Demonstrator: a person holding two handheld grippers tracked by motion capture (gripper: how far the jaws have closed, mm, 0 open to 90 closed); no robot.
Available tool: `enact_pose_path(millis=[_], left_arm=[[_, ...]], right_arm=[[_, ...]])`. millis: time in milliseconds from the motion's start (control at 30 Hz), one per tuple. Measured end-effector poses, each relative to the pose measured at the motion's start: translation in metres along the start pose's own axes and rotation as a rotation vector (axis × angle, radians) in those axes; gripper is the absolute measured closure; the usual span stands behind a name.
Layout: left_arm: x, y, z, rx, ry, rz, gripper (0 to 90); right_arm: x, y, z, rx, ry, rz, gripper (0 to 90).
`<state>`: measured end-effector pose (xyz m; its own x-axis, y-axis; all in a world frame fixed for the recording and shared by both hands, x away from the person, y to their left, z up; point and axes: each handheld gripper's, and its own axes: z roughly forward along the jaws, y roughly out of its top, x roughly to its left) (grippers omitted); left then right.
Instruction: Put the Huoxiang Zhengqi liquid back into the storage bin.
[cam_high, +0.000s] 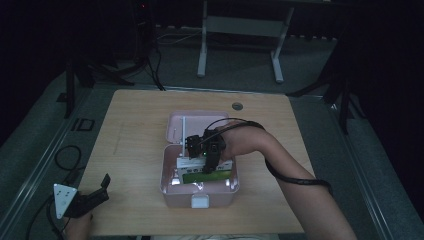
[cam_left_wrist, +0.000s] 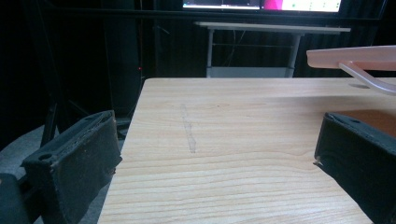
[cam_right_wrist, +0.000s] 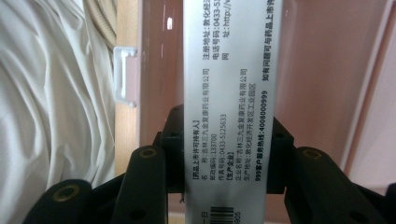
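Note:
A pink plastic box (cam_high: 167, 192) stands open in the middle of the table, its lid (cam_high: 173, 125) tipped back. My right gripper (cam_high: 206, 152) reaches down into it and is shut on a flat medicine carton (cam_right_wrist: 227, 70) with a silver face, black print and a barcode. The carton runs lengthwise between the jaws in the right gripper view, with the pink box wall (cam_right_wrist: 317, 70) behind it. A green and white carton (cam_high: 207, 175) lies in the box beneath the gripper. My left gripper (cam_high: 102, 187) rests at the table's front left corner, open, nothing between its pads (cam_left_wrist: 79, 154).
A white latch (cam_high: 199, 201) sits on the box's front wall, also seen as the latch (cam_right_wrist: 125, 77) in the right gripper view beside white cloth (cam_right_wrist: 51, 116). The pink lid's edge (cam_left_wrist: 355, 55) juts in over the bare wooden table (cam_left_wrist: 224, 121). A cable (cam_high: 300, 181) loops round the right forearm.

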<state>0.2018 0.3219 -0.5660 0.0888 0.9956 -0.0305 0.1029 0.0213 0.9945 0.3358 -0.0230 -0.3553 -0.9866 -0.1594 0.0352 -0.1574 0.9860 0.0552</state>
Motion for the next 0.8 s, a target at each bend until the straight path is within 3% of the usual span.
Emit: enact_pose_path(millis=[300, 800], left_arm=[[0.000, 0.000, 0.000, 0.000, -0.001, 0.000, 0.2], [0.000, 0.000, 0.000, 0.001, -0.001, 0.001, 0.2]], right_arm=[[-0.001, 0.003, 0.020, 0.029, -0.003, 0.016, 61.9], [-0.006, -0.008, 0.065, 0.028, 0.051, 0.055, 61.8]])
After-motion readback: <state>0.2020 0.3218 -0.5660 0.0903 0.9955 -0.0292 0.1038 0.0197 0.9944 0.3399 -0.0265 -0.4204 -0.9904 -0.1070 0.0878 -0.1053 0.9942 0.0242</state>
